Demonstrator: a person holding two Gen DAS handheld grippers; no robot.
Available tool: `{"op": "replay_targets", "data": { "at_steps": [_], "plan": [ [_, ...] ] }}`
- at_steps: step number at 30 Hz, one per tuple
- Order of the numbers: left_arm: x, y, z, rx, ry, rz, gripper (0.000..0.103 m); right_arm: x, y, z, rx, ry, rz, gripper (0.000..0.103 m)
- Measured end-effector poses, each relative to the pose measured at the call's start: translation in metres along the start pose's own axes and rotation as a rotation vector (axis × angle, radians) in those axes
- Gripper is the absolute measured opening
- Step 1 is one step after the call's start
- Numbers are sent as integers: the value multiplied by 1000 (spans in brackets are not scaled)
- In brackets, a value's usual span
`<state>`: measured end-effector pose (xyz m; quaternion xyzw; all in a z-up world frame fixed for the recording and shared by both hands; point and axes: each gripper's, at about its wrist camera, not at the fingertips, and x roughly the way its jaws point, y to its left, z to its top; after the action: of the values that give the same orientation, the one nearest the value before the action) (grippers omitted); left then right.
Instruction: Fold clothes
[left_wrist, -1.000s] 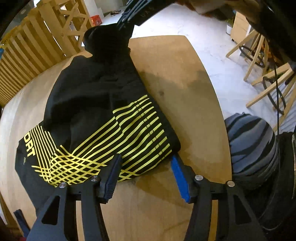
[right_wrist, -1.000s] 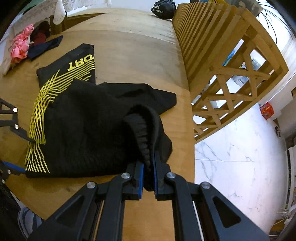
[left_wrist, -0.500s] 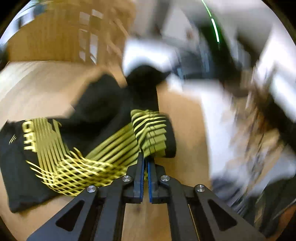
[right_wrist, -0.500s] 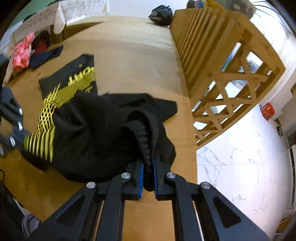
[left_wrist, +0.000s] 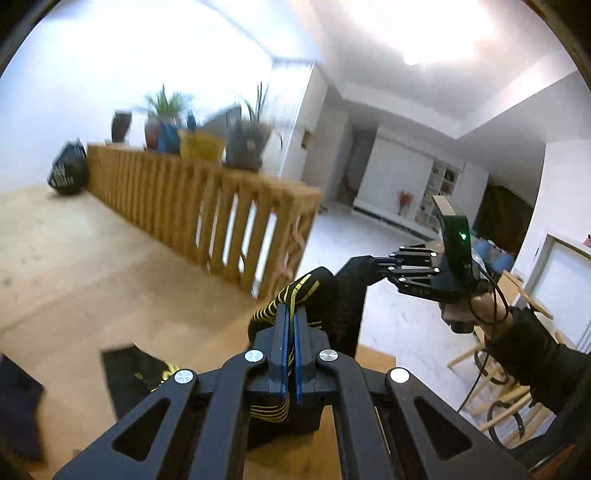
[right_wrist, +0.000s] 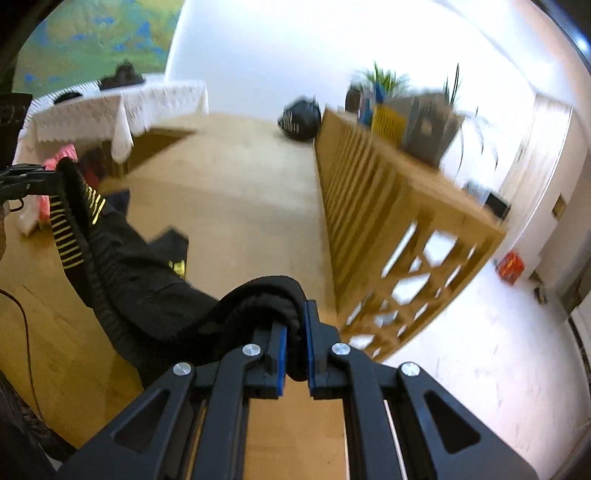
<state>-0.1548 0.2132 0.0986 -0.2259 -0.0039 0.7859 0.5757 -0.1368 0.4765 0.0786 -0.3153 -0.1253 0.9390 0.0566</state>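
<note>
Slatted wooden railing (left_wrist: 207, 206) bears blurry, seemingly potted plants (left_wrist: 166, 107); lace tablecloth (right_wrist: 110, 107).

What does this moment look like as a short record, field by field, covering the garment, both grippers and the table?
garment: black shorts with yellow stripes, lifted and hanging between the two grippers
left gripper: shut on a yellow-striped edge of the shorts
right gripper: shut on a thick black edge of the shorts
table: wooden table below, lower end of the shorts apparently resting on it
beside table: wooden slatted rail with potted plants on top
far end: black bag on the table
</note>
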Motion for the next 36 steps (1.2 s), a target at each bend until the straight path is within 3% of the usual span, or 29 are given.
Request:
{"op": "replay_targets", "data": {
  "at_steps": [10, 14, 18, 21, 23, 26, 29, 32, 34, 36],
  "plan": [
    [-155, -41, 83, 163, -189, 177, 2, -135, -1, 87, -29, -241, -99, 8],
    [-192, -45, 98, 188, -210, 243, 2, -165, 10, 107, -62, -275, -128, 8],
    [-193, -15, 96, 147, -154, 301, 2, -152, 25, 127, -102, -257, -145, 8],
    [-181, 25, 82, 100, -102, 343, 3, -101, 33, 140, -128, -207, -140, 8],
    [-152, 76, 62, 37, -45, 369, 3, -45, 40, 145, -144, -148, -126, 8],
    [-102, 151, 24, -51, 69, 422, 3, 73, 58, 145, -182, -20, -109, 8],
    [-31, 239, -16, -133, 229, 523, 3, 197, 79, 138, -209, 127, -98, 8],
    [15, 320, -53, -268, 365, 603, 5, 312, 100, 128, -231, 334, -87, 10],
    [24, 337, -68, -294, 368, 595, 11, 351, 115, 117, -269, 392, -97, 17],
    [24, 330, -76, -278, 372, 559, 18, 360, 127, 106, -326, 394, -108, 26]
  ]
}}
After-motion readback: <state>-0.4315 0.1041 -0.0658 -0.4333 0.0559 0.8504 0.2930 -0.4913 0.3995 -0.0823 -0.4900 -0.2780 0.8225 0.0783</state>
